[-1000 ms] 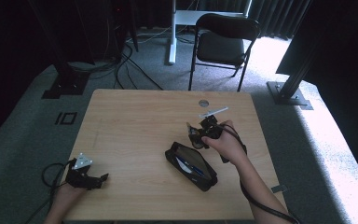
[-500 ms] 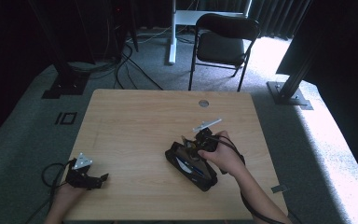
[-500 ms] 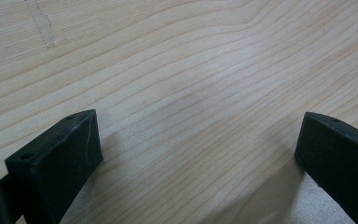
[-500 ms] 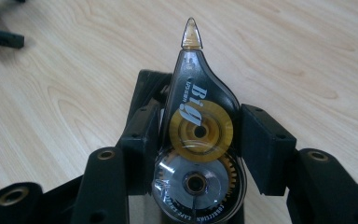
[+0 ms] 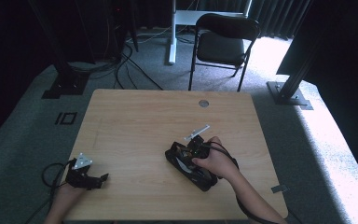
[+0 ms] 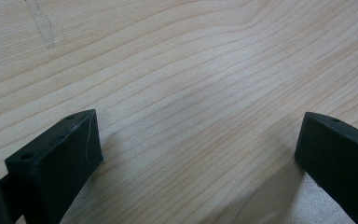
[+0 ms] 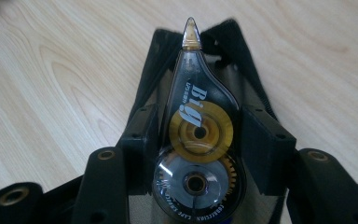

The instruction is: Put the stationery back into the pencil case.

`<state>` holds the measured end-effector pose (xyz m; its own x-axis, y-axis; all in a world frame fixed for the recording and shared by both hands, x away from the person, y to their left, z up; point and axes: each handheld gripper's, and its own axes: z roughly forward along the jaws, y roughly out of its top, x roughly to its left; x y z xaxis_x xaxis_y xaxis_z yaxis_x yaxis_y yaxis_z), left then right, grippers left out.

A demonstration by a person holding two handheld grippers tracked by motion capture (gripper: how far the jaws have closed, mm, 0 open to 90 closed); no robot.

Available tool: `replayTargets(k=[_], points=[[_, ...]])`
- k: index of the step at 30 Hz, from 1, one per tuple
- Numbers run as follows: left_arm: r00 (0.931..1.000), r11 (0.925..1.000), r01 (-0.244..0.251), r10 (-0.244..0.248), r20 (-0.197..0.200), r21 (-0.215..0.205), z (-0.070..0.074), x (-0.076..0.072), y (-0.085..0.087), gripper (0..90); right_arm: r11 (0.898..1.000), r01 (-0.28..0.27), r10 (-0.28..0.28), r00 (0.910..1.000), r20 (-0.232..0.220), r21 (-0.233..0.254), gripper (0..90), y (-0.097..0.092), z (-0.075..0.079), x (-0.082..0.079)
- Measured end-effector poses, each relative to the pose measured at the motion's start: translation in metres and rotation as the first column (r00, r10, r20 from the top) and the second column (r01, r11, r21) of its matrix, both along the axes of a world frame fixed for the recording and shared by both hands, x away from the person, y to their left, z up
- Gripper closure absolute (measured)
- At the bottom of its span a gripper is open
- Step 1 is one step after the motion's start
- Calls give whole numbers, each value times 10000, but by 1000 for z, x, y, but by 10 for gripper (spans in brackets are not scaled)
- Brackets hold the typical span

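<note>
A wooden table takes up the middle of the high view, standing on grey carpet, with a black chair beyond its far edge and a small round grommet near that edge. The chair, the carpet and the grommet show from the high view alone; the gripper views give bare wood grain at close range.

On the table's right half lies a black pouch, long and dark, set at a slant. From above its inside is too dark to read. The right gripper view looks straight down into it: the pouch lies open under the jaws, its edges spreading to both sides.

The right gripper sits over the pouch's far end, a hand wrapped round it and a cable trailing back along the forearm. Its own view shows the jaws pressed against both sides of a tape roller, a clear teardrop body with a gold wheel above a smoky one and the word "Big" on it, tip pointing away. The roller hangs above the pouch opening; whether it touches the fabric I cannot tell.

The left gripper rests near the table's front left corner, well apart from the pouch. In its own view the jaws are spread wide over bare wood, holding nothing.
</note>
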<state>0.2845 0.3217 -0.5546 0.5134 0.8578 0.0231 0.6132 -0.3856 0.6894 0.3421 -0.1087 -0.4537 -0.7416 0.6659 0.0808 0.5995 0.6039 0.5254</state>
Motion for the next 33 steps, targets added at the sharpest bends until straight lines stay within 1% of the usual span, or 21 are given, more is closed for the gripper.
replayTargets(k=[2, 6, 8, 9, 10, 11, 12, 19, 23, 27, 33], points=[[10000, 10000, 1, -1, 0, 0, 0, 0, 0, 6, 10000, -13, 13, 9999, -99, -50, 489, 1, -5, 1], [10000, 10000, 1, -1, -2, 0, 0, 0, 0, 7, 9994, -68, 60, 9997, -232, -343, 489, 4, -13, 2], [10000, 10000, -13, 13, -12, -22, 0, 0, 0, 6, 9993, -40, 32, 9997, -222, -370, 489, 4, -15, 3], [10000, 10000, -11, 11, -7, -17, 0, 0, 0, 7, 9988, -77, 61, 9995, -324, -478, 489, 5, -18, 4], [10000, 10000, -13, 13, -12, -24, 0, 0, 0, 7, 9988, -77, 61, 9995, -324, -478, 489, 5, -18, 4], [10000, 10000, -9, 9, -5, -11, 0, 0, 0, 6, 9980, -88, 66, 9993, -357, -624, 489, 6, -21, 5], [10000, 10000, -13, 13, -11, -22, 0, 0, 0, 6, 9978, -82, 58, 9993, -377, -651, 489, 6, -22, 5], [10000, 10000, -11, 11, -13, -20, 0, 0, 0, 6, 9975, -71, 38, 9989, -468, -699, 489, 7, -25, 8], [10000, 10000, -9, 9, -8, -14, 0, 0, 0, 7, 9967, -113, 69, 9985, -548, -804, 489, 9, -28, 9], [10000, 10000, -9, 9, -9, -16, 0, 0, 0, 7, 9974, -62, 21, 9984, -561, -725, 488, 8, -30, 11], [10000, 10000, -13, 13, -11, -26, 0, 0, 0, 7, 9973, -71, 29, 9984, -561, -736, 485, 7, -30, 12]])
